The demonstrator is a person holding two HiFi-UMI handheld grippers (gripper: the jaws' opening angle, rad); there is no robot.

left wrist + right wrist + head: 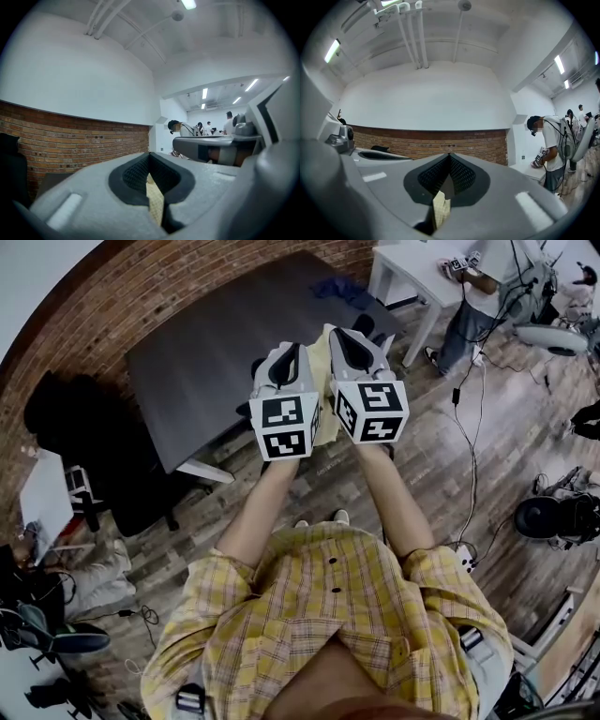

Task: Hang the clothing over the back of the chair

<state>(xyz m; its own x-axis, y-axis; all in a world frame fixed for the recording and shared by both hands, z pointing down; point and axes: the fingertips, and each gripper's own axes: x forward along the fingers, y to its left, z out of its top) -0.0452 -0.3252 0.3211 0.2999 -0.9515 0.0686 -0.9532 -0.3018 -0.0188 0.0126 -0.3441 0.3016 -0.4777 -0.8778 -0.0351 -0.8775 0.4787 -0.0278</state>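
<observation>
Left gripper (289, 360) and right gripper (354, 345) were both pinched tight on the yellow clothing (325, 395), held high side by side, probably so it hung free.

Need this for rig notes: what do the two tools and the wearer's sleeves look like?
The left tool and right tool are pale grey shells with black textured pads inside. Each carries a white cube printed with black square markers. The person wears a short-sleeved yellow plaid shirt with dark buttons.
</observation>
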